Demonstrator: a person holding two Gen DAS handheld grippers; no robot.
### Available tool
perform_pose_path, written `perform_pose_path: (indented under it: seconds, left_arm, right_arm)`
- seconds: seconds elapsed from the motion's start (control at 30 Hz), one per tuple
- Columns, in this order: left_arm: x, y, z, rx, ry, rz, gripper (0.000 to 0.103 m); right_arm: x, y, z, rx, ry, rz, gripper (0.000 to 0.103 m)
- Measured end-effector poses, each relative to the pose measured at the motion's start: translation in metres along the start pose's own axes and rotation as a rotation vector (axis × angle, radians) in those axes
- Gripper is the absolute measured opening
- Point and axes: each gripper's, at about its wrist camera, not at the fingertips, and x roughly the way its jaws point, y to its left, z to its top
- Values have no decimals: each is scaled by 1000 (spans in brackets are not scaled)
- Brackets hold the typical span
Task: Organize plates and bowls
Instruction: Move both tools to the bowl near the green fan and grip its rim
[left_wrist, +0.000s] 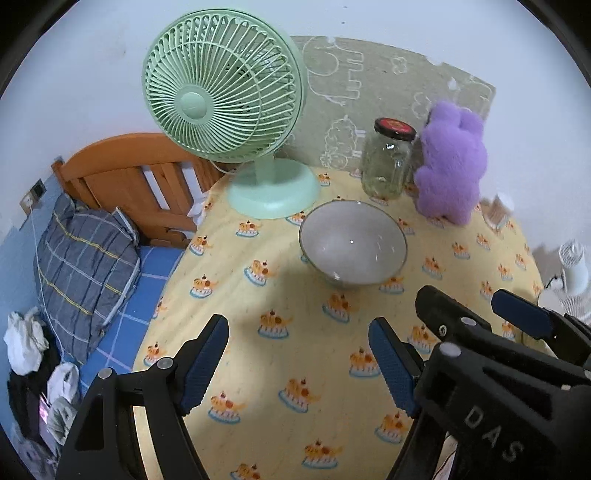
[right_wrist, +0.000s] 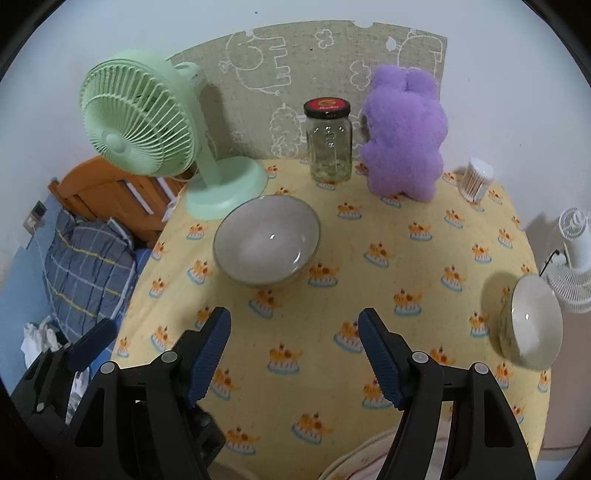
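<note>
A large grey bowl (left_wrist: 352, 243) stands upright on the yellow cake-print tablecloth (left_wrist: 295, 369), ahead of both grippers; it also shows in the right wrist view (right_wrist: 266, 240). A smaller white bowl (right_wrist: 532, 321) sits near the table's right edge, seen only in the right wrist view. My left gripper (left_wrist: 297, 360) is open and empty, above the cloth short of the grey bowl. My right gripper (right_wrist: 295, 354) is open and empty, also short of the grey bowl, with the white bowl to its right. The right gripper's body shows in the left wrist view (left_wrist: 480, 332).
A green desk fan (left_wrist: 225, 107) stands at the back left, a lidded glass jar (left_wrist: 388, 162) and a purple plush toy (left_wrist: 452, 162) at the back. A cotton-swab tub (right_wrist: 478, 179) is back right. A bed with a pillow (left_wrist: 81, 258) lies left of the table, a white fan (right_wrist: 576, 254) right.
</note>
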Motion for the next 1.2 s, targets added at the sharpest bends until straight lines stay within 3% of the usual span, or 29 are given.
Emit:
perform_pose_path:
  seconds: [0.23, 0.43, 0.7, 0.87, 1.2]
  left_arm:
    - [20, 1, 21, -31, -15, 6, 80]
    - [47, 4, 37, -59, 4, -6, 80]
    - [82, -3, 57, 5, 2, 28, 77]
    - [115, -6, 61, -6, 68, 3, 53]
    - [141, -10, 61, -4, 72, -24, 37]
  right_arm:
    - [24, -8, 25, 34, 5, 83, 75]
    - [51, -6, 45, -1, -11, 62, 74]
    - [93, -10, 65, 15, 4, 85, 70]
    - [118, -9, 68, 5, 15, 59, 62]
    - [151, -17, 69, 7, 37, 33, 39]
